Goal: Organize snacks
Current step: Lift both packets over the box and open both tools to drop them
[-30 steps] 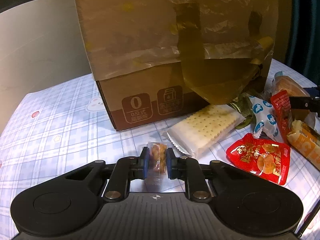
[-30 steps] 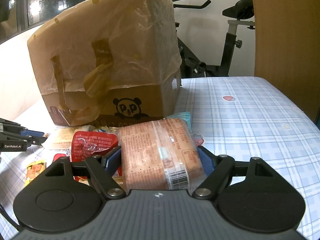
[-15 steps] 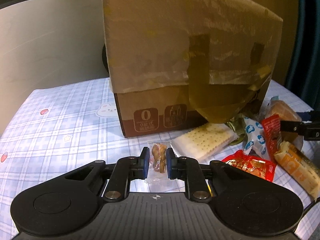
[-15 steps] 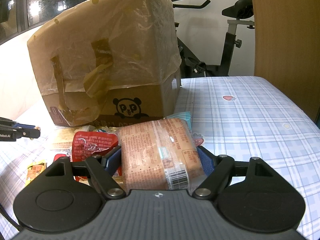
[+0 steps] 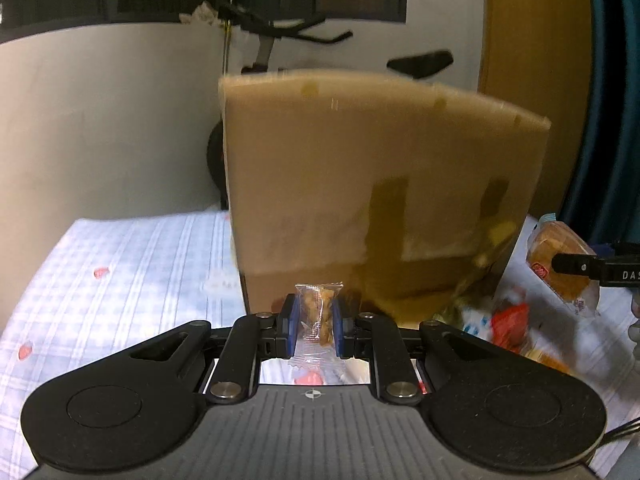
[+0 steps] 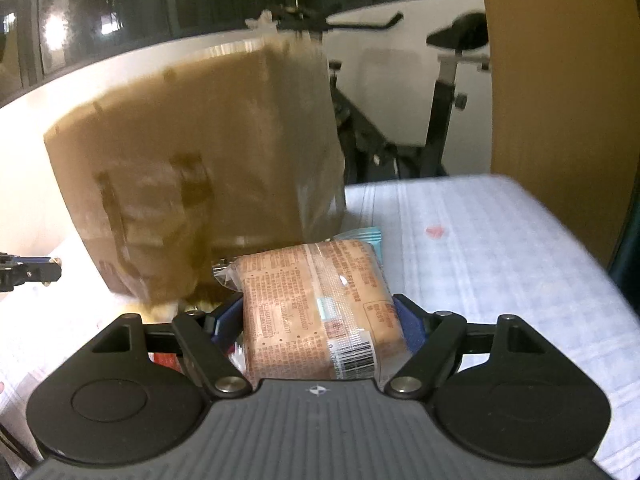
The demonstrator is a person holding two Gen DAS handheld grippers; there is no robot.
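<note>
My left gripper (image 5: 316,320) is shut on a small clear snack packet (image 5: 319,312) with brown pieces and holds it in the air in front of the tall cardboard box (image 5: 376,196). My right gripper (image 6: 316,320) is shut on a wrapped bread pack (image 6: 320,304), also lifted, with the box (image 6: 200,184) behind it to the left. The bread pack and the right fingers also show in the left wrist view (image 5: 560,268) at the right. The left fingers (image 6: 32,274) show at the left edge of the right wrist view. Both views are blurred.
The box is wrapped in tape and plastic and stands on a blue checked tablecloth (image 5: 120,264). Loose snack packets (image 5: 508,320) lie at the box's right foot. An exercise bike (image 6: 444,92) and a wooden panel (image 6: 560,80) stand behind the table.
Both grippers have risen with their snacks, so the box top and the room behind come into view. The loose snacks have dropped lower in both views.
</note>
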